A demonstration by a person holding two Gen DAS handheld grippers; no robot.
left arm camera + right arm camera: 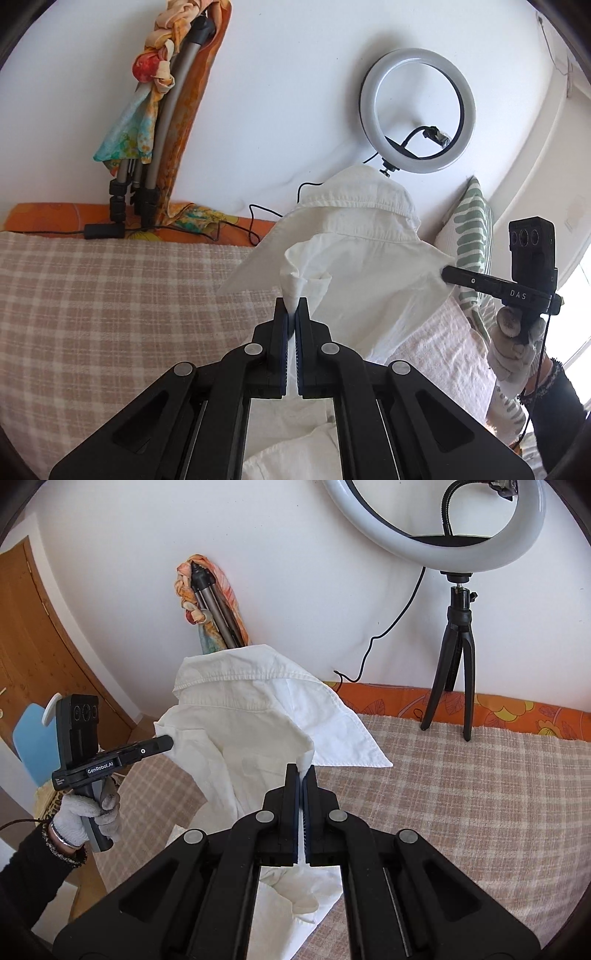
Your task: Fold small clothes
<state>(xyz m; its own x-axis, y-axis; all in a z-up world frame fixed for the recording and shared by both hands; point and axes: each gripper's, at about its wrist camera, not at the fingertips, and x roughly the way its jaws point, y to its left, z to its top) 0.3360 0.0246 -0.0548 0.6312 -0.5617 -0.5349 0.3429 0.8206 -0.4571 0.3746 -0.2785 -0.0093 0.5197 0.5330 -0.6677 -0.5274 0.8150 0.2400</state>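
Note:
A small white collared shirt hangs in the air above a checked pink blanket, collar up. My left gripper is shut on one shoulder of it. My right gripper is shut on the other shoulder, off to the right in the left wrist view. In the right wrist view the shirt hangs the same way, my right gripper pinches its near shoulder, and my left gripper grips the far one. The shirt's lower part drapes down below both grippers.
A ring light on a small black tripod stands at the back of the bed by the white wall. A folded tripod wrapped in colourful cloth leans there too. A green-patterned pillow lies right. A wooden door is left.

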